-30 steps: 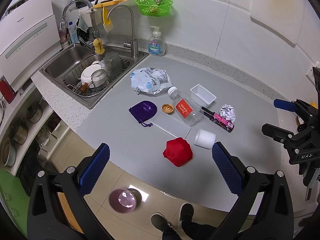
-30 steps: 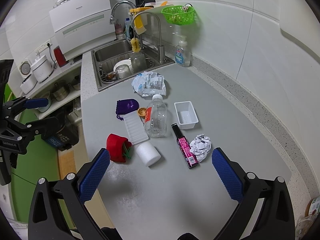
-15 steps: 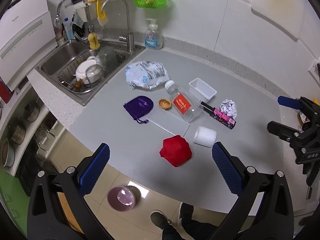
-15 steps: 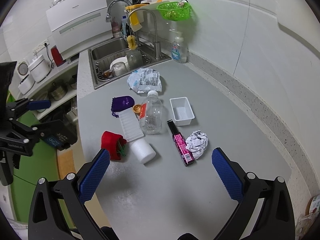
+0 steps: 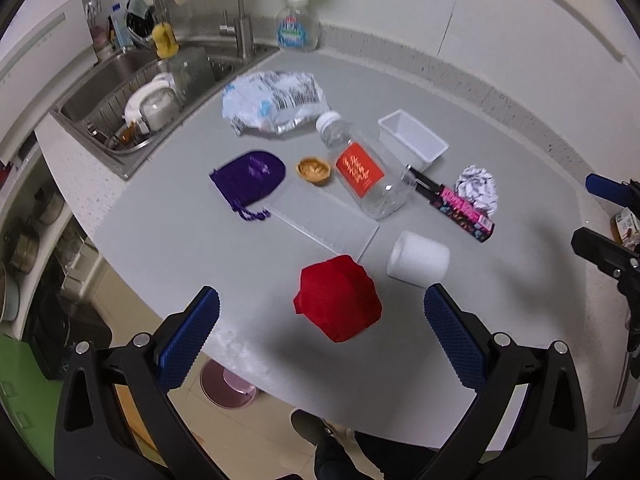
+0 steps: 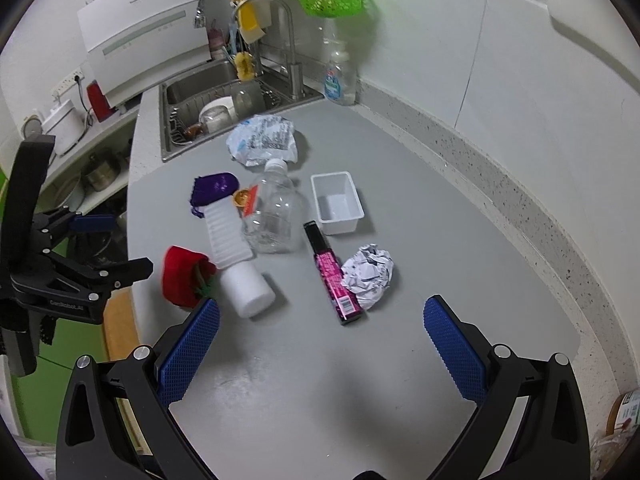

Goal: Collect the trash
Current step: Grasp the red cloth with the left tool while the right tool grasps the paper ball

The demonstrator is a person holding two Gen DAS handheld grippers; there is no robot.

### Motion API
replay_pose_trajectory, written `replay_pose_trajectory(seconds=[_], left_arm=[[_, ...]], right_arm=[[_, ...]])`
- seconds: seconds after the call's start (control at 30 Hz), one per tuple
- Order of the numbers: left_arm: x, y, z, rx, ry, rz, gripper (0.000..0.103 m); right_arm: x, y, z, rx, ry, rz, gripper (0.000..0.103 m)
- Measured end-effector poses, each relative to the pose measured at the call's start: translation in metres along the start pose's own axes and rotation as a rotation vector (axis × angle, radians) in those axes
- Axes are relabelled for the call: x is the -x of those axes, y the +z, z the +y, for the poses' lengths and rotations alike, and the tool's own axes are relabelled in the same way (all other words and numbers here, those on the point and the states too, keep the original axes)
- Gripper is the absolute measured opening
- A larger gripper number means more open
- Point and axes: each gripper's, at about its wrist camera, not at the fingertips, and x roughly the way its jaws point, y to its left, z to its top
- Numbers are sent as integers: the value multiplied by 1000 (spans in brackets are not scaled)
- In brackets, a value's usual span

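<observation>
**Tongs poised over the litter, nothing picked up yet**

The trash lies scattered in the middle of the grey surface (image 6: pixel 420 184). A crumpled paper ball (image 6: pixel 368 274) sits touching the pink-and-black tube (image 6: pixel 334 274) at its 9 o'clock; beyond them, toward 12 o'clock, stand a small white tray (image 6: pixel 338 204) and an empty clear bottle (image 6: pixel 276 212) lying on its side, with a crushed foil-and-plastic bag (image 6: pixel 262 140) farther back near the sink (image 6: pixel 192 88). At 9 o'clock of the bottle lie a ridged white lid (image 6: pixel 228 232), a purple pouch (image 6: pixel 214 188) and a small brown shell-like cup (image 6: pixel 241 197); nearer the front edge rest a white foam cylinder (image 6: pixel 248 290) and a red fabric thing (image 6: pixel 182 276).

The right tongs (image 6: pixel 320 336) hang spread wide and empty above bare surface, the paper ball just ahead at 12 o'clock. The left tongs (image 5: pixel 320 328) are likewise released, holding nothing, with the red thing between the blue pads in view.

This looks like the approach step, before any first grasp. The next move likely calls for lowering the right tongs around the paper ball (light, easily squashed) and closing gently. No bin is visible.
</observation>
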Motion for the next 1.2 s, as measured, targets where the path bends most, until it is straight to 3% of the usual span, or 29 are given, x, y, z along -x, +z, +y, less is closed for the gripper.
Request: replay_pose_trajectory(seconds=[0.43, 0.5, 0.67, 0.87, 1.2], left_arm=[[-59, -2, 2, 52, 10, 122, 99], [-64, -2, 1, 47, 15, 131, 78], [-74, -3, -3, 35, 1, 161, 47], [-72, -1, -3, 34, -14, 145, 22], [-44, 10, 4, 41, -3, 85, 19]], right_arm=[[-25, 0, -24, -39, 21, 43, 98], [-30, 1, -27, -42, 22, 52, 98], [-41, 2, -30, -45, 23, 69, 98], [-58, 4, -37, -60, 15, 88, 98], [-94, 14, -54, -104, 22, 117, 98]])
